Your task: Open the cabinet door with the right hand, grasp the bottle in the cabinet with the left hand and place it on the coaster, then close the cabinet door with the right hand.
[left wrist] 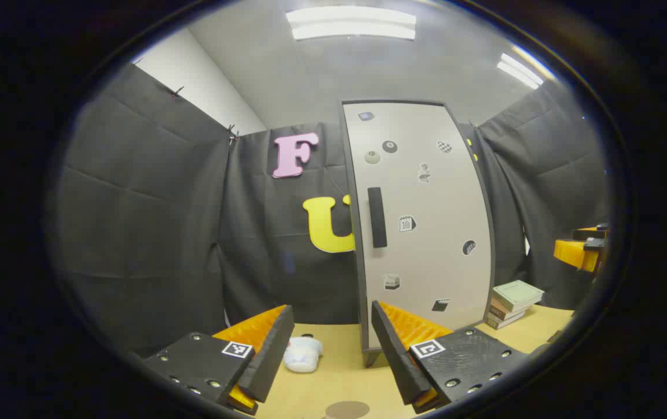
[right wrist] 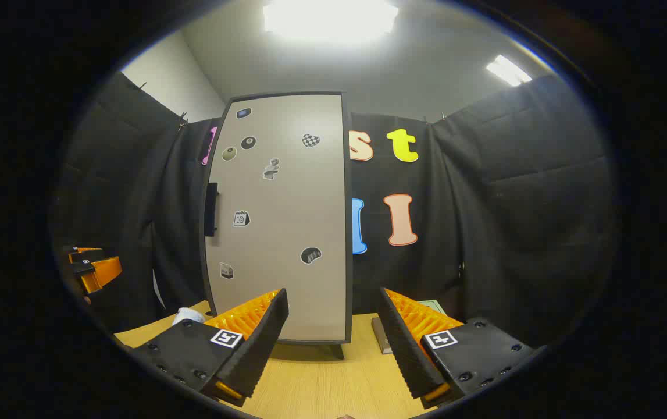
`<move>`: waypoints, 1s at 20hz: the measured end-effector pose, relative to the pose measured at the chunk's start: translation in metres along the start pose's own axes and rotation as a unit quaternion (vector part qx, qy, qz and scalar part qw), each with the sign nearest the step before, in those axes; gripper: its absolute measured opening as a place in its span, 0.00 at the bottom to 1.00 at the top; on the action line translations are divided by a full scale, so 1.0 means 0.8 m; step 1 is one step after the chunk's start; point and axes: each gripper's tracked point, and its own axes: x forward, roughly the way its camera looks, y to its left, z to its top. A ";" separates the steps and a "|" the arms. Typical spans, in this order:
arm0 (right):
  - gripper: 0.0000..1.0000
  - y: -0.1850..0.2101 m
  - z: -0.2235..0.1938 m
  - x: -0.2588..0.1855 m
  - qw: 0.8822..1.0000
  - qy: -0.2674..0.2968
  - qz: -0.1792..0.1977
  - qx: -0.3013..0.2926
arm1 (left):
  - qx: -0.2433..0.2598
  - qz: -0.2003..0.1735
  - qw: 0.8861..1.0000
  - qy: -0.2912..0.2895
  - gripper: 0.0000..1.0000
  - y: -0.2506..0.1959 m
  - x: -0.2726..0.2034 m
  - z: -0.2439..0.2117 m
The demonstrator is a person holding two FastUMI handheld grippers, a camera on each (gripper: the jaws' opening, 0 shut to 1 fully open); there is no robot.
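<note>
In the left gripper view, the left gripper hangs over the wooden table with its fingers spread wide and nothing between them. Straight ahead stands the cabinet, its pale door closed and dotted with small stickers, a dark upright handle near the door's left edge. A round brown coaster lies on the table at the bottom edge, between the fingers. A small white cup lies on its side just left of the cabinet's foot. A stack of books sits to the right of the cabinet. The right gripper shows at the far right edge. The bottle cannot be seen; the door is shut.

In the right gripper view, the right gripper is likewise released, holding nothing, above the table. The cabinet stands ahead and slightly left, door closed, handle on its left edge. The white cup peeks out beside the left finger, and the left gripper sits far left.
</note>
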 end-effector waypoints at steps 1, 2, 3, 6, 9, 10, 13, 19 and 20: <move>0.96 -0.002 0.000 0.000 1.000 0.001 -0.001 0.001 | -0.001 -0.001 1.000 0.000 0.83 -0.003 0.001 0.001; 0.97 -0.004 -0.002 0.000 1.000 0.002 -0.002 0.001 | 0.000 -0.001 1.000 -0.001 0.83 -0.005 0.001 0.002; 0.96 -0.006 -0.002 -0.001 1.000 0.003 -0.003 0.003 | 0.001 -0.001 1.000 -0.002 0.83 -0.005 0.001 0.004; 0.97 -0.013 -0.005 0.000 1.000 0.007 -0.006 0.008 | 0.003 0.001 1.000 -0.003 0.83 -0.007 0.001 0.004; 0.97 -0.020 -0.006 0.000 1.000 0.007 -0.008 0.012 | 0.004 0.002 1.000 -0.004 0.83 -0.011 -0.002 0.007; 0.96 -0.022 -0.006 0.000 1.000 0.007 -0.008 0.012 | 0.005 0.002 1.000 -0.005 0.83 -0.012 -0.001 0.008; 0.97 -0.028 -0.004 0.003 1.000 0.004 -0.007 0.009 | 0.005 0.002 1.000 -0.006 0.83 -0.018 -0.002 0.008; 0.97 -0.041 -0.005 0.004 1.000 0.002 -0.006 0.009 | 0.006 0.003 1.000 -0.007 0.83 -0.031 -0.002 0.011; 0.97 -0.045 -0.005 0.004 1.000 0.002 -0.006 0.008 | 0.005 0.002 1.000 -0.007 0.83 -0.035 -0.004 0.011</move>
